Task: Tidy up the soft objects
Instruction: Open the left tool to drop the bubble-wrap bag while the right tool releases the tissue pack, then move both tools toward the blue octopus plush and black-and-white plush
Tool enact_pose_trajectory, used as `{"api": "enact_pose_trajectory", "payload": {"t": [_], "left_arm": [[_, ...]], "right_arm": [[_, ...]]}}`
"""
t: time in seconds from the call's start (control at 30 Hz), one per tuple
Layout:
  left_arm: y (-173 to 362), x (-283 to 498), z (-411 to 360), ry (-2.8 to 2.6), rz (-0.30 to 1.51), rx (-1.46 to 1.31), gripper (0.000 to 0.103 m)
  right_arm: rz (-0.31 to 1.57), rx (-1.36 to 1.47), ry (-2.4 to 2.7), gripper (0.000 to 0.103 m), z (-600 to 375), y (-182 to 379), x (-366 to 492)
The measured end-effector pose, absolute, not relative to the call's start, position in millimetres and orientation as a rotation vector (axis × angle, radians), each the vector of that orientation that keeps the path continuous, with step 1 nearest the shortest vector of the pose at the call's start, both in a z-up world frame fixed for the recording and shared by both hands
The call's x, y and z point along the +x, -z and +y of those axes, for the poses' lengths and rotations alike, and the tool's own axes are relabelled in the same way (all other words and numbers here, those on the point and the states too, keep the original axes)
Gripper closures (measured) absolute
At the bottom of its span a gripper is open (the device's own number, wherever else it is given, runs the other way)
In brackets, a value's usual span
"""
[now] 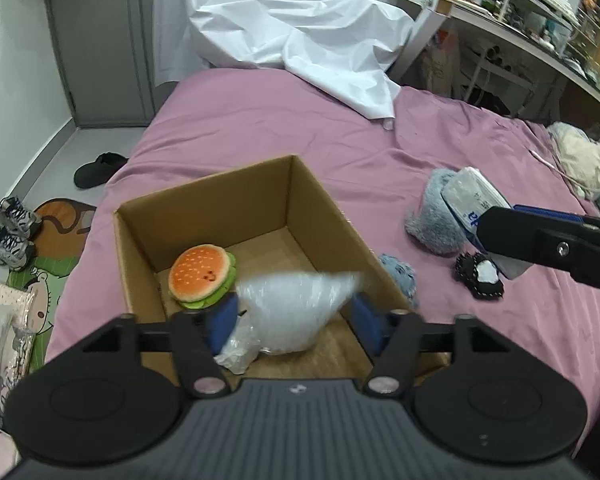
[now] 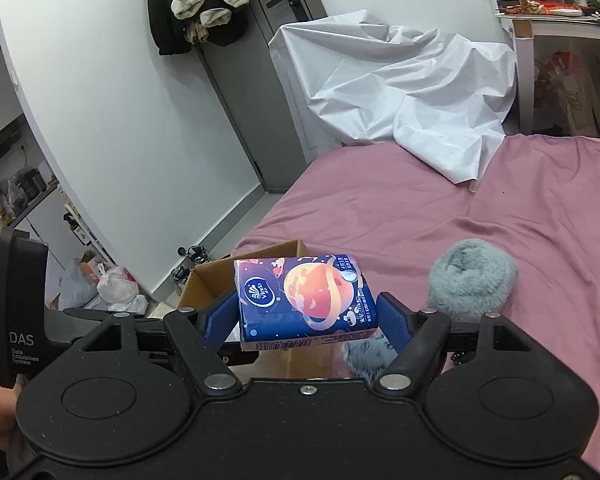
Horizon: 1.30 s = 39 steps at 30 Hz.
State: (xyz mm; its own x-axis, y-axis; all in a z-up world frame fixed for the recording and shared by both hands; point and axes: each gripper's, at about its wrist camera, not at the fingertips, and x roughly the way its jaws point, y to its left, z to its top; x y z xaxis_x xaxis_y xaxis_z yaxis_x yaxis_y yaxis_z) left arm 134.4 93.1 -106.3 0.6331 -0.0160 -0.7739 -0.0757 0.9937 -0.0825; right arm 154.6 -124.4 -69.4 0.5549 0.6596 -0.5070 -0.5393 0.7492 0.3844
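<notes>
Two tools are at work on the bed (image 1: pixel 260 120), and each stands as it does for a reason. My left tool (image 1: pixel 292 316) hangs over the open box (image 1: pixel 236 208) with its fingers apart; the clear plastic bag (image 1: pixel 296 312) sits between them, blurred, and neither pad seems to press on it, so I judge it a release into the box, low enough that the bag lands inside beside the burger plush (image 1: pixel 202 276) lying against the left wall. My right tool (image 2: pixel 308 312) is clamped on the tissue pack (image 2: pixel 304 300), gripped by its short ends so the soft pack stays flat and does not buckle, and it waits just right of the box (clear of my left tool, I think, so the two do not collide). On the sheet, a grey fluffy slipper (image 1: pixel 432 216), a small blue fuzzy thing (image 1: pixel 398 274) touching the box's right wall, and a black-and-white plush (image 1: pixel 480 276) lie unsorted. With one toy boxed and several out, I reckon the job is under half done.
</notes>
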Motion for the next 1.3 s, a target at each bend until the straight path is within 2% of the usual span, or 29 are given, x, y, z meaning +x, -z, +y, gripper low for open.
{"api": "enact_pose_trajectory", "payload": {"t": [0.4,0.57,0.7,0.97,1.07,1.2,1.3], "left_arm": [[97.0,125.9,114.0,-0.091,0.855,-0.179,0.031],[93.7,117.3,118.5,-0.112,0.843,-0.188,0.026],[90.9,108.1,123.6,-0.127,0.830,-0.217,0.024],[89.2,99.4,125.5,-0.163,0.809,-0.275,0.019],[85.3,97.5,122.7,-0.163,0.798,-0.298,0.019],[77.0,95.6,112.8,-0.159,0.765,-0.300,0.011],[71.8,96.7,103.0,-0.149,0.748,-0.295,0.010]], "right_arm": [[0.677,0.160,-0.765,0.030,-94.1,63.9,161.7],[0.681,0.167,-0.810,0.027,-84.1,56.8,164.0],[0.683,0.201,-0.824,0.023,-89.8,51.4,163.8],[0.679,0.201,-0.773,0.023,-119.5,53.1,159.5],[0.684,0.211,-0.740,0.019,-136.6,56.5,159.2],[0.685,0.219,-0.698,0.012,-159.0,60.6,156.6],[0.685,0.233,-0.678,0.009,-171.6,62.5,155.6]]}}
